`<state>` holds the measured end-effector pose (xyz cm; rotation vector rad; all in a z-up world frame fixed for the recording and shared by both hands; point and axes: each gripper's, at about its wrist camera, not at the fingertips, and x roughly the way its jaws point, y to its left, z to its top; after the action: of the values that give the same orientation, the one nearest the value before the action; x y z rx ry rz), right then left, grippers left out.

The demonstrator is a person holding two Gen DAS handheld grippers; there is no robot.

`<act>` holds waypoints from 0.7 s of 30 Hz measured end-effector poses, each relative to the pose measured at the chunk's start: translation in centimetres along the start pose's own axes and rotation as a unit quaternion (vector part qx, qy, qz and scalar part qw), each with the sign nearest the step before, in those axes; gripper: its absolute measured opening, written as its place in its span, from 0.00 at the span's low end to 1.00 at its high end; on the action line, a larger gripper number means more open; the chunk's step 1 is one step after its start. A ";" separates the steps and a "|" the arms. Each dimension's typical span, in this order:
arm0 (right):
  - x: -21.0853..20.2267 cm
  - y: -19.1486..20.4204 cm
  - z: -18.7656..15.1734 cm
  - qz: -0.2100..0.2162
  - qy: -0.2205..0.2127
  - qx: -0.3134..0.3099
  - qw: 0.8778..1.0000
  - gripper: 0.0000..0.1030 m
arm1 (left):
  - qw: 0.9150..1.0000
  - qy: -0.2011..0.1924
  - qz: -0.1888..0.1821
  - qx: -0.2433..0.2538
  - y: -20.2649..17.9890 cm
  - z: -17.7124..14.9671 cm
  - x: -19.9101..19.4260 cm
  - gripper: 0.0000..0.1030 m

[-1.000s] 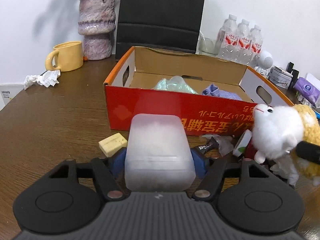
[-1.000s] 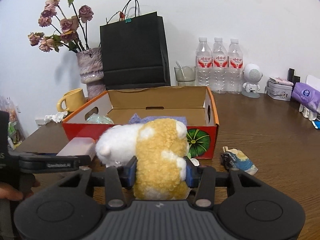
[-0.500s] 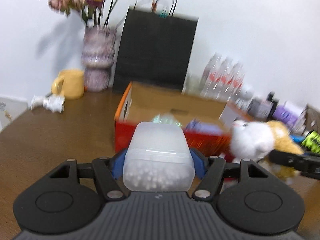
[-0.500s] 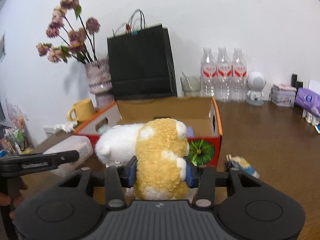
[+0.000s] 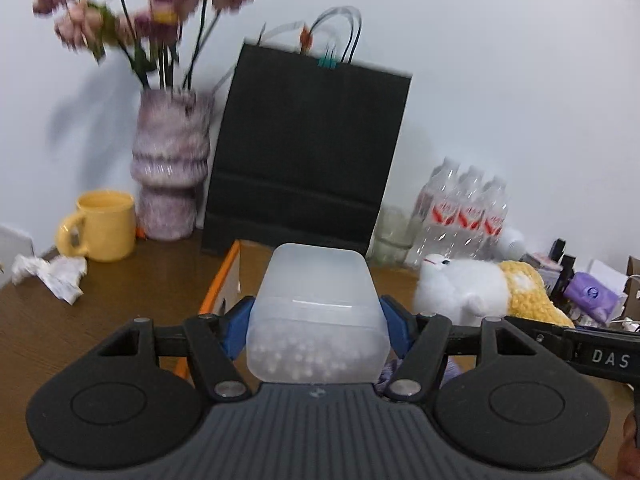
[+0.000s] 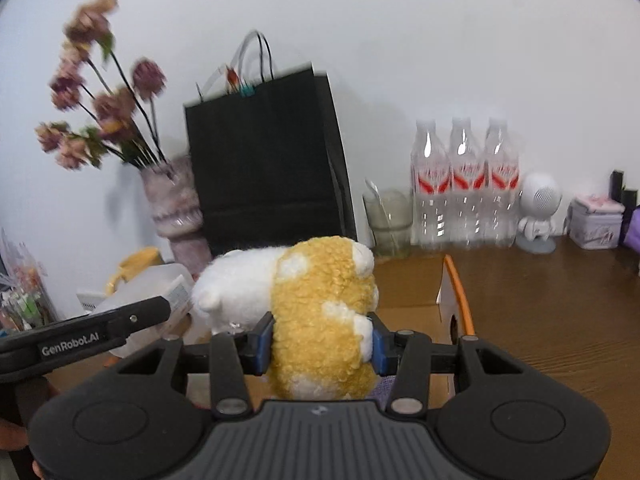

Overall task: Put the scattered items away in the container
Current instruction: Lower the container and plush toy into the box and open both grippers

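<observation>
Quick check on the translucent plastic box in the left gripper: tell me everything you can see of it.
The translucent plastic box is frosted white, rounded at its corners, with a lid seam partway up. Small white beads or pellets show through its lower part. The left gripper pinches it between blue-padded fingers, holding it aloft at the cardboard box. In the right wrist view a label shows on one side, beside the plush toy.
</observation>
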<state>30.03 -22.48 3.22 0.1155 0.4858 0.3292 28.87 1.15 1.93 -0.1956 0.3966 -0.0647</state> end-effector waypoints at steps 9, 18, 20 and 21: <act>6.0 -0.6 0.0 -0.033 0.067 -0.022 0.997 0.98 | 0.998 0.041 0.026 0.027 0.7 -0.9 3.6 1.00; 5.9 -0.9 -0.3 -0.031 0.077 -0.021 0.996 1.00 | 0.997 0.055 0.033 0.044 0.5 -1.3 3.6 1.00; 6.2 -1.2 -0.5 -0.030 0.084 -0.019 0.996 1.00 | 0.996 0.065 0.036 0.042 0.6 -1.5 3.9 1.00; 6.3 -1.3 -0.6 -0.028 0.089 -0.017 0.996 1.00 | 0.996 0.071 0.037 0.041 0.6 -1.6 4.0 1.00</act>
<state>35.36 -21.54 -0.36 0.0386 0.6579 0.2937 31.97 1.03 -1.20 -0.0963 0.5419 -0.0225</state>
